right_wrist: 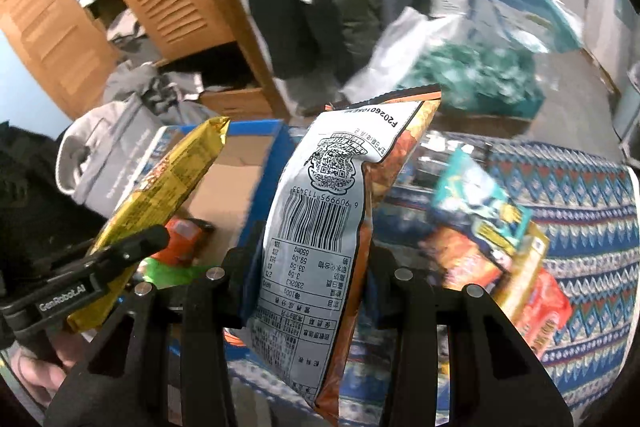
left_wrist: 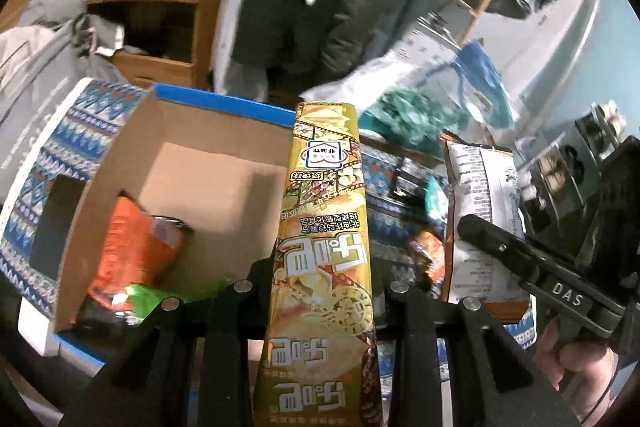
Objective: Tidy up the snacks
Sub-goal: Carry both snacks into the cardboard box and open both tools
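While the left gripper (left_wrist: 320,291) is clamped on a gold packet (left_wrist: 324,227), the right gripper (right_wrist: 308,279) pinches a grey bag (right_wrist: 320,227). Beyond, an open box (left_wrist: 208,183) on a patterned cloth (right_wrist: 580,195) holds an orange pack (left_wrist: 136,247) and green wrapper (left_wrist: 148,297); more snacks (right_wrist: 488,227) lie beside it.

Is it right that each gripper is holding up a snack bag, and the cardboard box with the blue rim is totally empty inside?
Not quite: the cardboard box isn't empty. The left wrist view shows an orange snack bag and something green already inside. The rest holds: the left gripper grips a gold snack bag, and the right gripper grips a silver-backed snack bag.
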`<state>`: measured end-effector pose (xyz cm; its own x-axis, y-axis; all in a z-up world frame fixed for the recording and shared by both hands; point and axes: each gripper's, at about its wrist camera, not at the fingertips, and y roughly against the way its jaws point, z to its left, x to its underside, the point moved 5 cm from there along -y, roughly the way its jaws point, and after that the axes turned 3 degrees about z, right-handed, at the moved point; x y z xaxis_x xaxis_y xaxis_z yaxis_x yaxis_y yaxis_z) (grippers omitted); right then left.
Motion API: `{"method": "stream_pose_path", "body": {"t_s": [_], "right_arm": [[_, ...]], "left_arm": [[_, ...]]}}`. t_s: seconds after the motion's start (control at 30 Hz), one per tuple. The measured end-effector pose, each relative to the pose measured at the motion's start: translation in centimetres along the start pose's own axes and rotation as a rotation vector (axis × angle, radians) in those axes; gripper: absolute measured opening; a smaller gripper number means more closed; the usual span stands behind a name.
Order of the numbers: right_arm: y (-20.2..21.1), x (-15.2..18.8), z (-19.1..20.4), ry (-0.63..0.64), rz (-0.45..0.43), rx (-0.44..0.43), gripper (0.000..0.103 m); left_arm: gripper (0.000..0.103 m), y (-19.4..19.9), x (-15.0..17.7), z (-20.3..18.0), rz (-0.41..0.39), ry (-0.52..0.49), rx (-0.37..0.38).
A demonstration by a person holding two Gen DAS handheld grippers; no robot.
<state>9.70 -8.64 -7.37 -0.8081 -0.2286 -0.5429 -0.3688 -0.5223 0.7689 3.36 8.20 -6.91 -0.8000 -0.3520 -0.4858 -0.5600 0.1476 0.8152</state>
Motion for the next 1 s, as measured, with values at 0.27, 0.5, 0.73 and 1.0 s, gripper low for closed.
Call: {"method": "stream_pose_path", "body": {"t_s": [0.27, 0.5, 0.73, 1.0], "right_arm": [[-2.5, -1.0, 6.6, 0.082, 0.039, -0.056, 0.040], [-5.6, -1.1, 11.4, 0.158, 0.094, -0.074, 0.040], [-9.3, 0.0, 13.2, 0.203, 0.172, -0.053, 0.040], [-11.0, 0.4, 13.2, 0.214, 0.224, -0.045, 0.043]], "left_arm": [[0.030, 0.6, -0.1, 5.3, -0.019, 0.085, -0.038], [0.030, 0.4, 0.2, 8.5, -0.025, 0.121, -0.078], [0.030, -0.8, 0.6, 10.6, 0.011, 0.174, -0.091], [0.033, -1.4, 1.0, 11.3, 0.045, 0.203, -0.107]]}}
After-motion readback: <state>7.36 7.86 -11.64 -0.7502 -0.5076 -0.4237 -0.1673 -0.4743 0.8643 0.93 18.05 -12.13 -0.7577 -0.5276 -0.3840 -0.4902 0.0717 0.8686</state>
